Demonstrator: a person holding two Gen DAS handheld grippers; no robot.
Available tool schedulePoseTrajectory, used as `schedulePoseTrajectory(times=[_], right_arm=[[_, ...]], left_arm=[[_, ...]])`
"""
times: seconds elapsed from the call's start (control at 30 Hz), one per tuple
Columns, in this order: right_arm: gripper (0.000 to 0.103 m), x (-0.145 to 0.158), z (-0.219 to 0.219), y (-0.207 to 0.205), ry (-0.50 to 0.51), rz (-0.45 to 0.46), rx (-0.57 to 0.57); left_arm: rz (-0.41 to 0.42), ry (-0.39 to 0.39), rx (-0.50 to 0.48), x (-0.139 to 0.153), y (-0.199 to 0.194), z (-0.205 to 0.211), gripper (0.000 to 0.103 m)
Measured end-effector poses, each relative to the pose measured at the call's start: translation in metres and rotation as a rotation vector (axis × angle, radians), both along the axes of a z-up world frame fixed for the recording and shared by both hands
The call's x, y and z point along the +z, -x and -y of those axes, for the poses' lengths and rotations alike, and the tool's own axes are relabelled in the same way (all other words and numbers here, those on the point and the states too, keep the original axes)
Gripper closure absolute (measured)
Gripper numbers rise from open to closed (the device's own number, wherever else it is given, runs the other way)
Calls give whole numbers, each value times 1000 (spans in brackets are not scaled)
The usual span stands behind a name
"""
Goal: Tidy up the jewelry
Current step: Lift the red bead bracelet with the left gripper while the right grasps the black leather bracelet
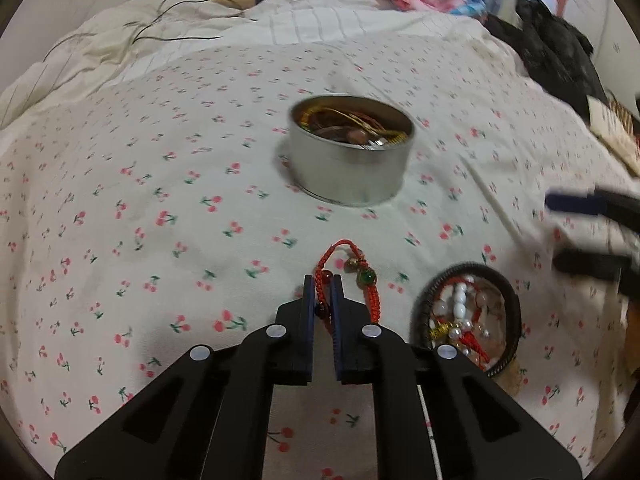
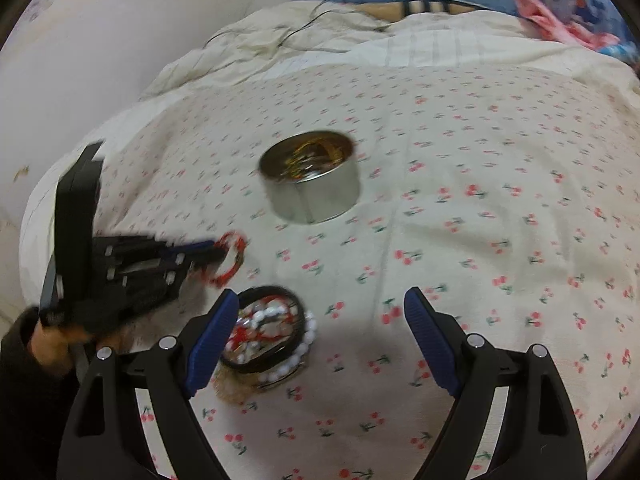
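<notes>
My left gripper [image 1: 323, 280] is shut on a red braided bracelet [image 1: 370, 296] with green and dark beads, held above the cherry-print bedsheet. The bracelet also shows in the right wrist view [image 2: 230, 256], at the left gripper's tip. A round silver tin [image 1: 350, 156] with gold and red jewelry inside stands ahead of it; it also shows in the right wrist view [image 2: 312, 180]. A black-rimmed dish [image 1: 468, 316] of pearl and red jewelry lies to the right, also in the right wrist view [image 2: 266, 328]. My right gripper [image 2: 320, 304] is open and empty, just right of the dish.
The bed carries a cherry-print sheet [image 1: 160, 200] with a rumpled cream duvet [image 1: 120, 40] behind. Dark clothing [image 1: 552, 52] lies at the far right edge. A white wall [image 2: 80, 40] stands to the left. A thin cable [image 1: 168, 20] lies on the duvet.
</notes>
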State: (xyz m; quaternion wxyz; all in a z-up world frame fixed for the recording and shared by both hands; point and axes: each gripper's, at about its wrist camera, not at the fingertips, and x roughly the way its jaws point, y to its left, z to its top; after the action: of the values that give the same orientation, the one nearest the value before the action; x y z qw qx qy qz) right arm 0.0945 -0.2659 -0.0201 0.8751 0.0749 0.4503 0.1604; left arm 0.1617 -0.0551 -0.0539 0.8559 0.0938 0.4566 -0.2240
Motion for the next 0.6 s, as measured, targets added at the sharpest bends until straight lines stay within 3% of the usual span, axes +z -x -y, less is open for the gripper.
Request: schedulePoseTrajectory(times=[0.1, 0.17, 0.23, 0.33, 0.6], right_arm=[[23, -8, -20, 2, 36, -22, 94], [33, -10, -30, 4, 45, -24, 133], [54, -14, -29, 2, 16, -41, 133], [71, -20, -26, -1, 17, -63, 111], [73, -33, -32, -7, 67, -102, 99]], left_arm=[[7, 17, 21, 4, -4, -6, 96], [7, 22, 32, 5, -5, -8, 96], [0, 26, 41, 5, -8, -10, 96], [-6, 30, 46, 5, -9, -11, 96], [-24, 39, 36, 3, -8, -9, 96]])
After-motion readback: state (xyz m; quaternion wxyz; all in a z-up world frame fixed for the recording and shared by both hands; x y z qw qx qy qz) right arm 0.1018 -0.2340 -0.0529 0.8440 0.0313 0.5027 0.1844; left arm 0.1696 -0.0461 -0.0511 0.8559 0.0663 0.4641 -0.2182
